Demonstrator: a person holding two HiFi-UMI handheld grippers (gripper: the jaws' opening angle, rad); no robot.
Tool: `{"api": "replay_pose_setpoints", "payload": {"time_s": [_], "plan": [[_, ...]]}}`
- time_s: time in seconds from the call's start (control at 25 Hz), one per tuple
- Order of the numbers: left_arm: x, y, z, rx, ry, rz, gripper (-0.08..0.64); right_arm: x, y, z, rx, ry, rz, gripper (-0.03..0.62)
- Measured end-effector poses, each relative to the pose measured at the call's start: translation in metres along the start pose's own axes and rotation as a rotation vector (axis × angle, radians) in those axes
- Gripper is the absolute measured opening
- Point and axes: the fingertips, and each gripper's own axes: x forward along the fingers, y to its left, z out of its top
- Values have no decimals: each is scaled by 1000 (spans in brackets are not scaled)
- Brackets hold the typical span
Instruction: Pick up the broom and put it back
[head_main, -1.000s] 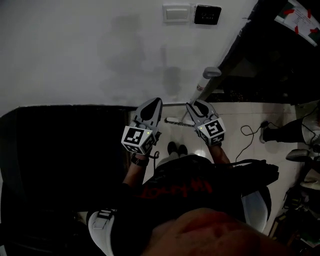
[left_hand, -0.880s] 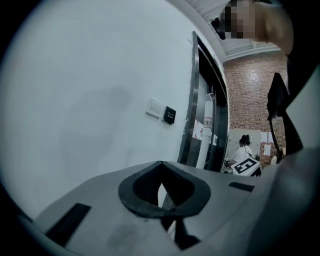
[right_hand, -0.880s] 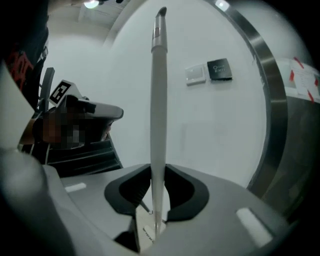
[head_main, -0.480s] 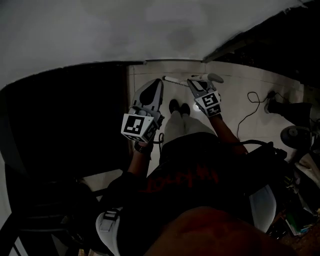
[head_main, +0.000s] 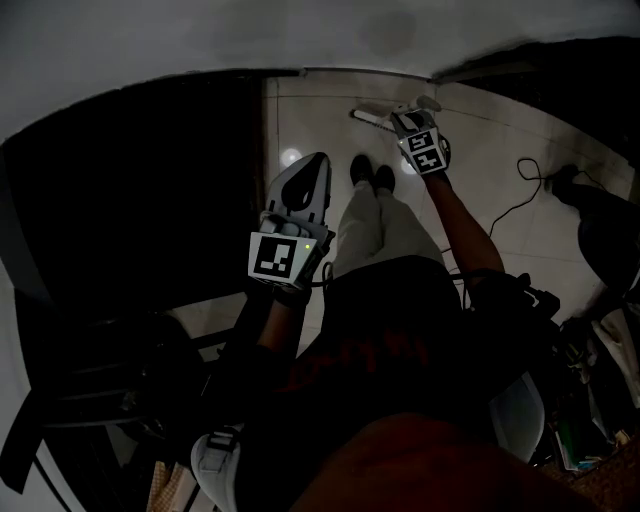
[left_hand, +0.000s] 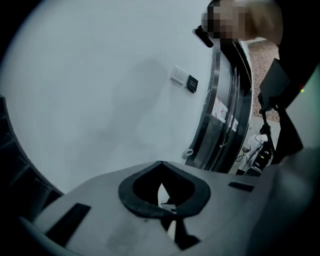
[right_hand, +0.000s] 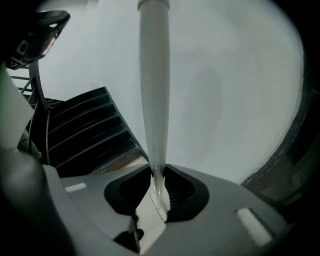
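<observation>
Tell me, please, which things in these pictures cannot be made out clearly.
1. The broom's brush: the right gripper view cuts the handle at its top edge. In the head view it is too small and dim beside the right gripper.
2. The black mass on the head view's left: too dark to identify.
3. The clutter at the head view's lower right edge: dim, cut off.

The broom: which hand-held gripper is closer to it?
Right. The right hand-held gripper is clamped on the broom; the left hand-held gripper is apart from it, shut and empty.
</observation>
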Motion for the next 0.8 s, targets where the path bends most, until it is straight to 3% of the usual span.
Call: {"api": "replay_pose_setpoints", "payload": {"time_s": [0.12, 0.28, 0.48, 0.64, 0.72, 0.8], "plan": [[5, -1, -9, -14, 16, 7, 5, 35, -23, -18, -49, 66, -1, 87], [13, -12, -12, 31, 36, -24, 5, 70, -48, -32, -130, 130, 2, 87], [25, -31, -6, 62, 51, -66, 5, 102, -100, -7, -137, 127, 3, 89], [27, -42, -11, 66, 80, -95, 5, 113, -144, 21, -9, 121, -98, 99], [30, -50, -10, 72, 87, -111, 5, 105, -164, 35, 71, 102, -153, 170], [37, -55, -8, 76, 90, -119, 5, 100, -165, 36, 159, 81, -136, 175]]}}
